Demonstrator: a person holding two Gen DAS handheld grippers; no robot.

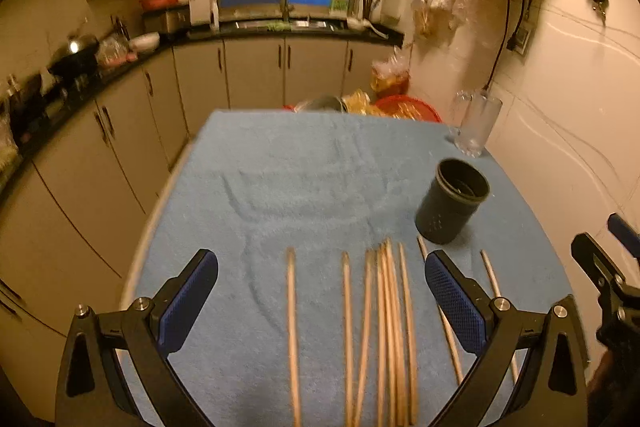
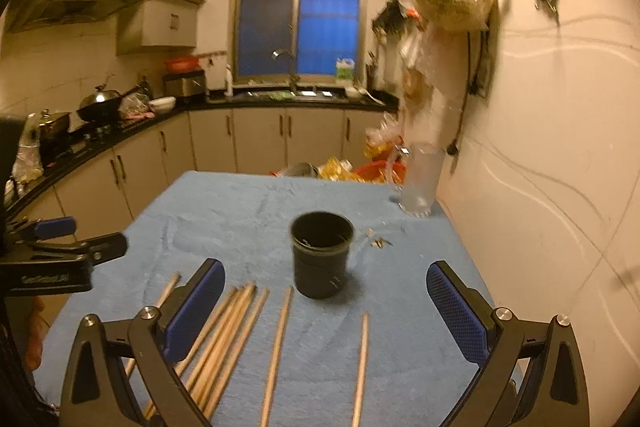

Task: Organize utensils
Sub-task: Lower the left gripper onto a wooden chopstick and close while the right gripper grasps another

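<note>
A home kitchen: a dark counter [image 2: 120,135] runs from nine o'clock to twelve, with pale cabinets [image 2: 260,141], a wok [image 2: 100,103] and a range hood [image 2: 72,1]. At twelve o'clock a faucet [image 2: 285,57] stands under the window [image 2: 300,23], probably over a sink.

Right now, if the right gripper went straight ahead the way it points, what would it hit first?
Most likely the black utensil holder, standing upright just ahead between the open jaws. The chopsticks lie below that line on the blue towel, though depth is uncertain.

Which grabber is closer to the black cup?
Probably the right gripper: the black cup stands straight ahead between its open fingers. The left gripper hangs over the chopsticks, with the cup off to its right.
</note>
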